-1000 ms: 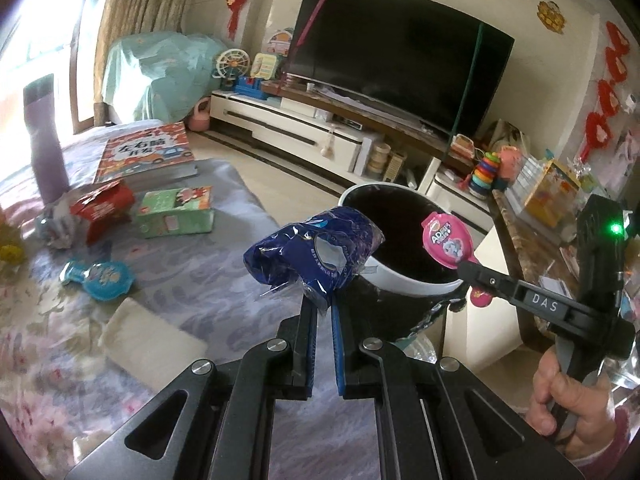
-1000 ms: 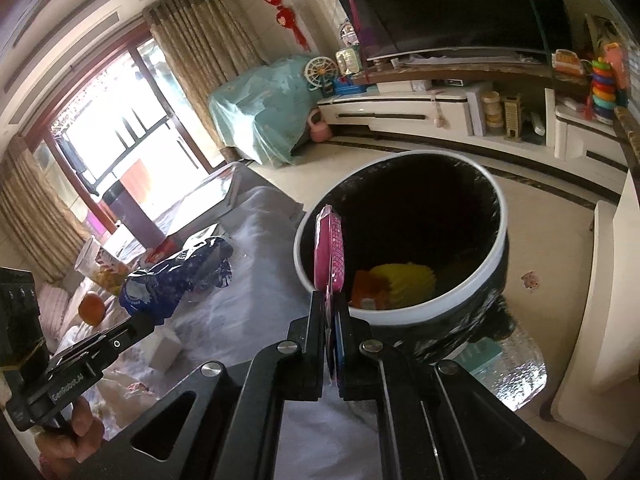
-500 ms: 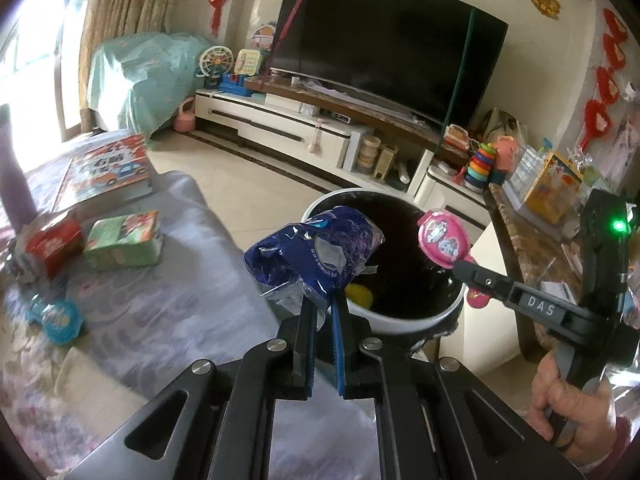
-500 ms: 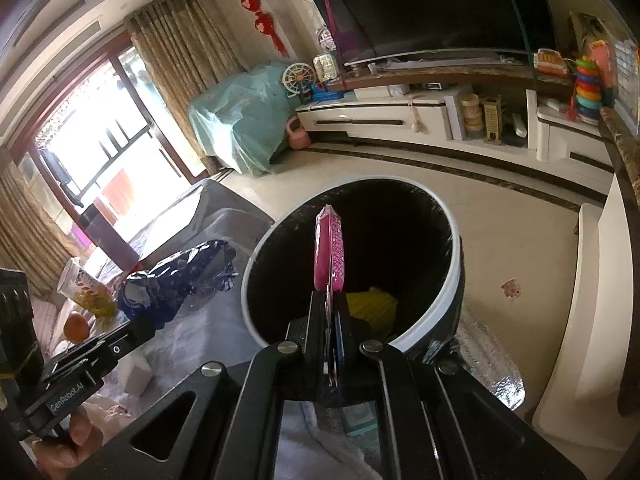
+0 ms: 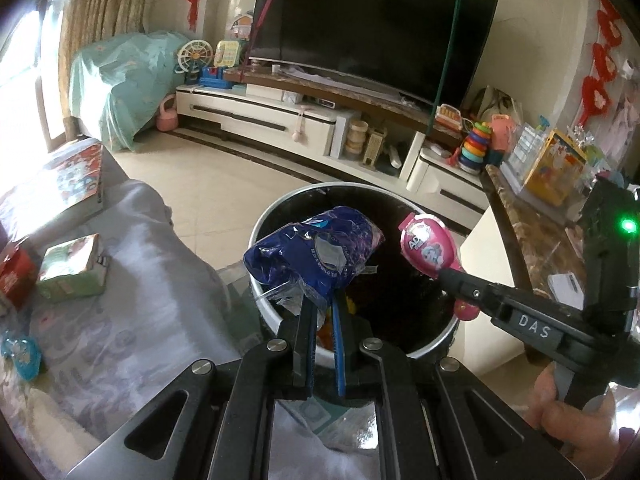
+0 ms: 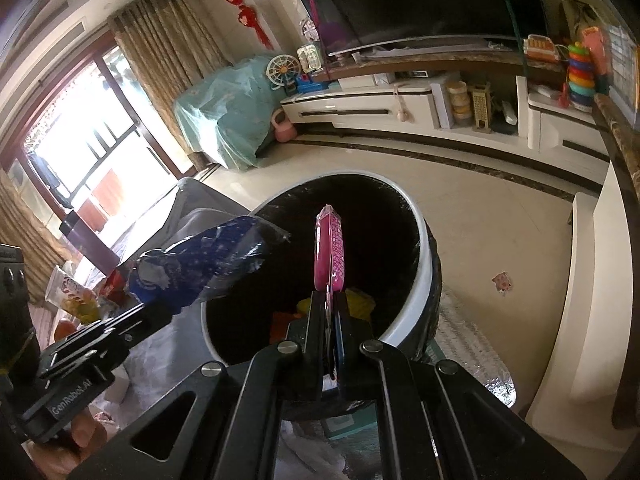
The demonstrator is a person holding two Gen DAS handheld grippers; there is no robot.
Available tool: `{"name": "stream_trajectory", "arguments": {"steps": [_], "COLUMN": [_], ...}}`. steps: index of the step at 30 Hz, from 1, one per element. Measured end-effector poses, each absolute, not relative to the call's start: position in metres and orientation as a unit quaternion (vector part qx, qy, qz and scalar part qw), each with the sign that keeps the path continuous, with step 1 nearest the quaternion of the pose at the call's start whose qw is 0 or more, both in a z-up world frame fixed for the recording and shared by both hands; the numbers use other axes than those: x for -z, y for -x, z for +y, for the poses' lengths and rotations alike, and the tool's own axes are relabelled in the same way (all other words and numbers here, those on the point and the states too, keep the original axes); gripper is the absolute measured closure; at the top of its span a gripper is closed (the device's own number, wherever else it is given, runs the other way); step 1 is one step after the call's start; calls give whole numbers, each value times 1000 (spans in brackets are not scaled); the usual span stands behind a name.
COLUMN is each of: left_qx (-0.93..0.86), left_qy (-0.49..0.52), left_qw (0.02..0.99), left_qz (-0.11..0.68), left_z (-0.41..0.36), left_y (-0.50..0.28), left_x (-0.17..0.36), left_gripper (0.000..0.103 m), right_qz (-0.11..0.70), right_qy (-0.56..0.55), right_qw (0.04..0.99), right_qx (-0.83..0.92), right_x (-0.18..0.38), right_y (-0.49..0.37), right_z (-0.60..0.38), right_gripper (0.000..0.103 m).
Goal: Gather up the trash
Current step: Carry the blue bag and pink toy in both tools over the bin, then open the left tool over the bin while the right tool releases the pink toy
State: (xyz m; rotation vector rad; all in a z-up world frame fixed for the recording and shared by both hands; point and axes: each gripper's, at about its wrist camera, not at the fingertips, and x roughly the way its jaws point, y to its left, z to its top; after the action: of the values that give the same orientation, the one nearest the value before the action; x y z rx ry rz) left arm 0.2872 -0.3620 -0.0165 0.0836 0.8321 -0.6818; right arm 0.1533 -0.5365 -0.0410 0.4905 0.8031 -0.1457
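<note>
Holding both pieces of trash over the bin [image 5: 280, 320] now, so the step in hand looks like the drop, w/ nothing let go yet. Left gripper [image 5: 320, 312] has its fingers clenched on the crumpled blue wrapper [image 5: 316, 256], pinching its lower clear edge; the bulk of it sticks up above the near-left rim, partly over the dark opening. Right gripper [image 6: 330, 304] has its fingers clamped on the flat pink packet [image 6: 330, 252], held on edge, standing up over the middle of the opening. Bin has a white rim & black liner, w/ yellow and orange trash [image 6: 356, 304] already at the bottom. To do it well: the pink packet is well inside the rim, so it could prob. be released straight away; it's stiff and should fall clean. The wrapper is light, crinkly, and sits close to the rim, so I'd carry it further toward the center before opening, otherwise it may catch the lip or slide down outside onto the grey cloth [image 5: 140, 280]. Open wide, since film tends to cling to a pad. Green box [image 5: 72, 268], red box [image 5: 14, 280] & a blue packet [image 5: 20, 354] lie back on that cloth-covered surface, prob. next.
</note>
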Motion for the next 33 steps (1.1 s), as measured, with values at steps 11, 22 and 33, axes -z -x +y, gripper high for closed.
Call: {"name": "stream_trajectory", "arguments": {"steps": [11,22,33], "left_qx": [332,322,297], "left_qy": [-44,-33,9], "left_qw": [849,856,864], "left_qz": [409,403,406], "left_z": [-380,-353,-282], "left_y": [-298,-276,-222], "left_x": [24,20,21], "left_gripper": [91,59,53], "right_qz": [393,376,353], "right_qy": [-229,-246,-242], "right_qw": [887,891,903], "right_qx": [74,69,41], "right_x": [43,36,26], "right_y": [-164,-153,-130], "right_z": [-540,-538,-495], "right_gripper": [94,58,31]}}
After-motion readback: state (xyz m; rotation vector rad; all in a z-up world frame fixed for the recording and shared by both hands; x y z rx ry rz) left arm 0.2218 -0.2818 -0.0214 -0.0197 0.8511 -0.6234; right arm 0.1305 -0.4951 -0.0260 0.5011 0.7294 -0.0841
